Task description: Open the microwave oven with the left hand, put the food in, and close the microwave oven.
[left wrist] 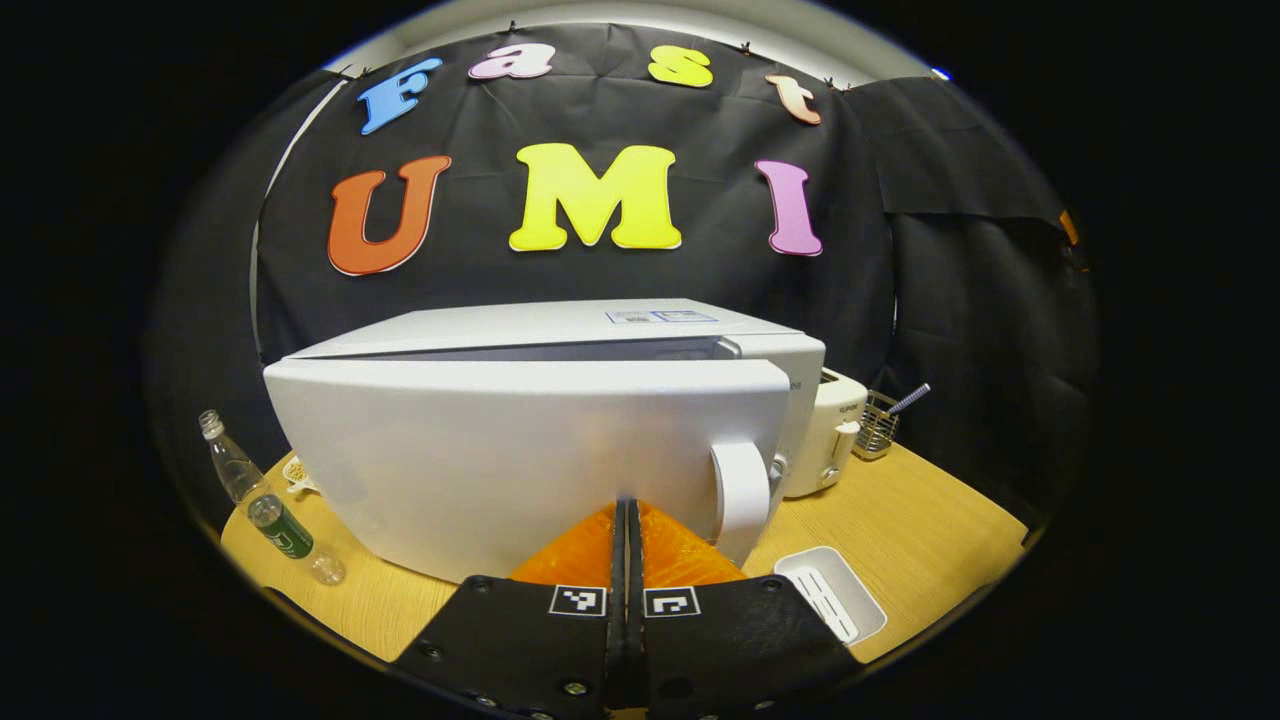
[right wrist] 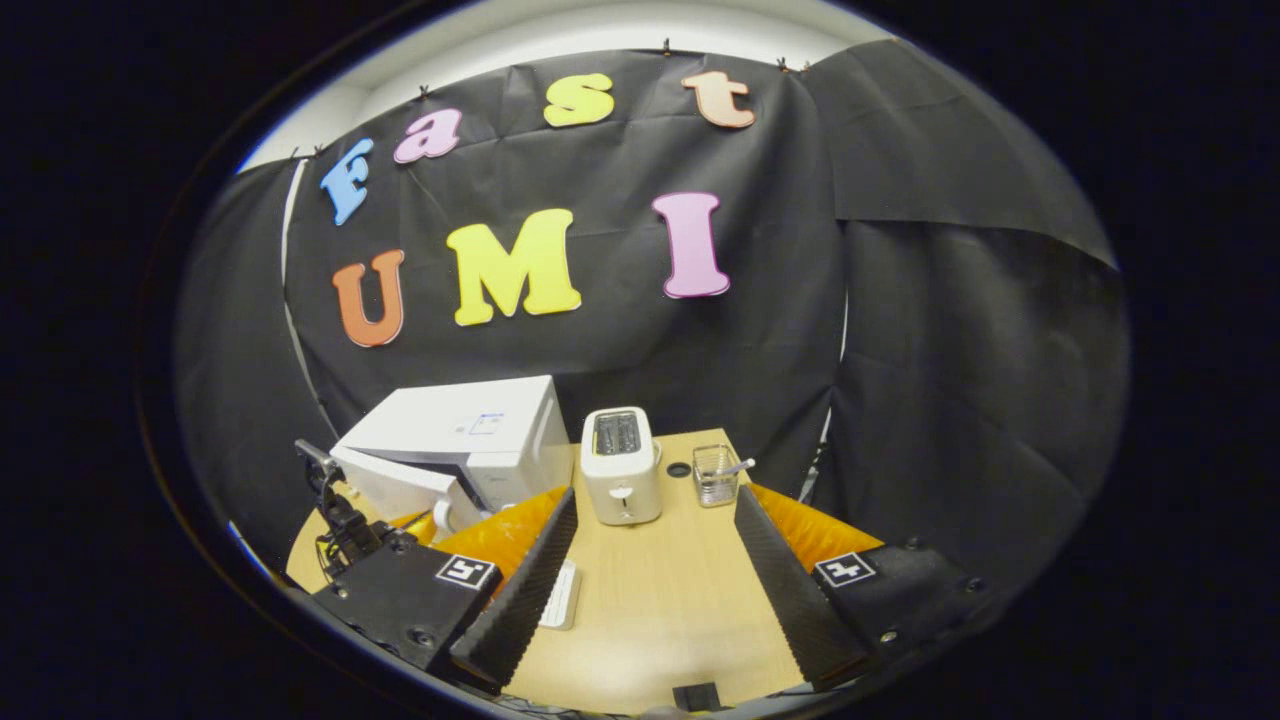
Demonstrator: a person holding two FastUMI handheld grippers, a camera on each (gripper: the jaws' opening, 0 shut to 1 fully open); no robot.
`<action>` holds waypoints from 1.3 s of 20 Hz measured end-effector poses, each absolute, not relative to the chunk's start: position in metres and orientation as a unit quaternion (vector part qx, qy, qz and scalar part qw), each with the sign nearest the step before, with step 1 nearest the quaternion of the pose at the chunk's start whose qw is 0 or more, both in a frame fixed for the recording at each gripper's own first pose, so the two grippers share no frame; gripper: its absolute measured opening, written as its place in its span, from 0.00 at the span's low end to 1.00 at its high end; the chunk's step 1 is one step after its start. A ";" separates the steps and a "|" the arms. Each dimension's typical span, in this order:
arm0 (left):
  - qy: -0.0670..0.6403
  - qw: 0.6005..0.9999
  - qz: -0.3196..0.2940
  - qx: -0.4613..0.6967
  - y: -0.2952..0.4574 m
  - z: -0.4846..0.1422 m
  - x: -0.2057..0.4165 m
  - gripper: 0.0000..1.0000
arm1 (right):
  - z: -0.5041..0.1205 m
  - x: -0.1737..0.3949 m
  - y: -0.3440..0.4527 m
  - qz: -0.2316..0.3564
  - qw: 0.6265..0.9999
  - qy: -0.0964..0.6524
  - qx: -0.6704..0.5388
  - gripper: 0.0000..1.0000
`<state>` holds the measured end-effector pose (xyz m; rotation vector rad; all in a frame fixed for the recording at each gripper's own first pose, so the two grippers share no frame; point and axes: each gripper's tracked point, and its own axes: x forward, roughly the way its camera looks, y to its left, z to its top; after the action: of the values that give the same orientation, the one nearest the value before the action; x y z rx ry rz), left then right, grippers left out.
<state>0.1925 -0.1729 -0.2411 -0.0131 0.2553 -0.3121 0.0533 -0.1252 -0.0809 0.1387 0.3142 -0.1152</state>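
The white microwave stands on the wooden table with its door swung slightly ajar, a dark gap along its top edge. The door's white handle is at its right end. My left gripper is shut with nothing between its fingers, its tips right at the door's face just left of the handle; contact cannot be told. In the right gripper view the microwave sits far left with the left gripper before its door. My right gripper is held open above the table, holding nothing.
A white toaster stands right of the microwave, and a wire basket holding a utensil is beyond it. A white ridged tray lies near the table's front edge. A plastic bottle lies left of the microwave.
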 end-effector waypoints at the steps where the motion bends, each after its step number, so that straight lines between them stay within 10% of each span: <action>1: 0.127 0.980 -0.152 -0.008 -0.174 -0.241 0.197 0.00 | -0.081 0.056 -0.126 -0.056 0.983 0.156 0.073 1.00; 25: 0.121 0.989 -0.080 -0.021 -0.148 -0.229 0.197 0.00 | -0.068 0.120 -0.081 0.034 0.987 0.155 0.038 0.91; 26: 0.119 0.990 -0.076 -0.018 -0.147 -0.236 0.195 0.48 | -0.067 0.119 -0.080 0.036 0.988 0.150 0.033 1.00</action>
<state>0.1945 -0.1469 -0.2356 -0.0368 0.2396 -0.1517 0.1187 -0.0803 -0.0670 0.0667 0.3007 0.0716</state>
